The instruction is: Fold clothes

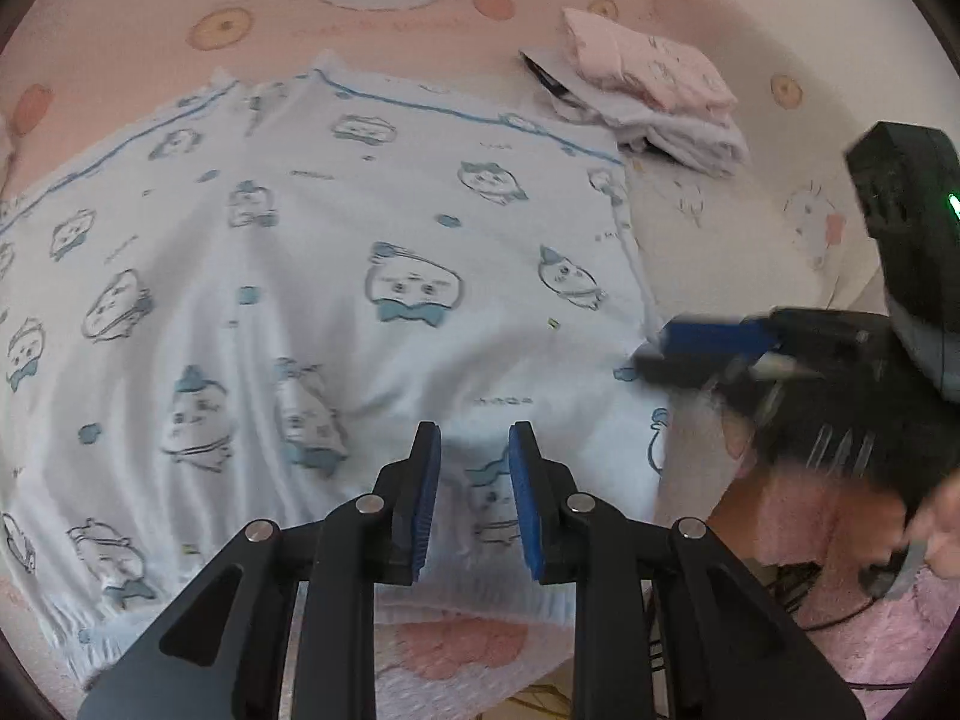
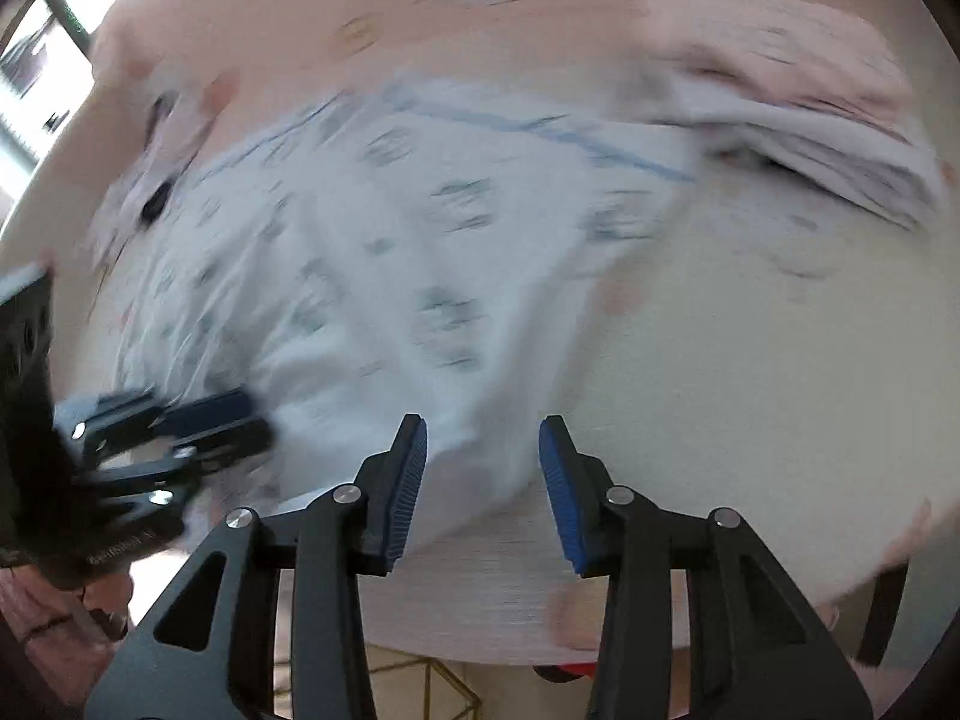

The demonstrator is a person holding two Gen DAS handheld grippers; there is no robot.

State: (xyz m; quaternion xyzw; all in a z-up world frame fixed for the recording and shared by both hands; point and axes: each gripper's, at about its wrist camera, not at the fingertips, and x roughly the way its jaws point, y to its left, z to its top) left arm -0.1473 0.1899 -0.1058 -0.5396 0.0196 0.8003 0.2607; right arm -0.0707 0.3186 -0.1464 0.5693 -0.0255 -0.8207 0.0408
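Claws first, since they are nearest. The left claw (image 1: 474, 480) hangs with its blue pads apart, holding nothing, directly above the near hem of the garment (image 1: 336, 276); the cloth lies under it and runs away toward 12 o'clock. The right claw (image 2: 483, 480) is also open and empty, and it stands over the near right corner of the same garment (image 2: 390, 276), whose edge passes between its pads toward 11 o'clock. In the left wrist view the right claw (image 1: 708, 348) shows at 3 o'clock, just at the right side seam. So the left claw is nearer to the middle of the hem and the right one nearer to the side edge; I judge that the next fold turns on these two grips.

The garment is white-blue, printed with small cartoon faces wearing bows, with a gathered hem close to the claws and a blue line along its far border. It lies spread and mostly flat on the bed sheet (image 1: 384, 30), which is pink with cat faces, its long axis going from 9 to 3 o'clock.

Farther, at 1 o'clock, a stack of folded clothes (image 1: 648, 96) rests, well apart from the claws. The right wrist view is blurred.
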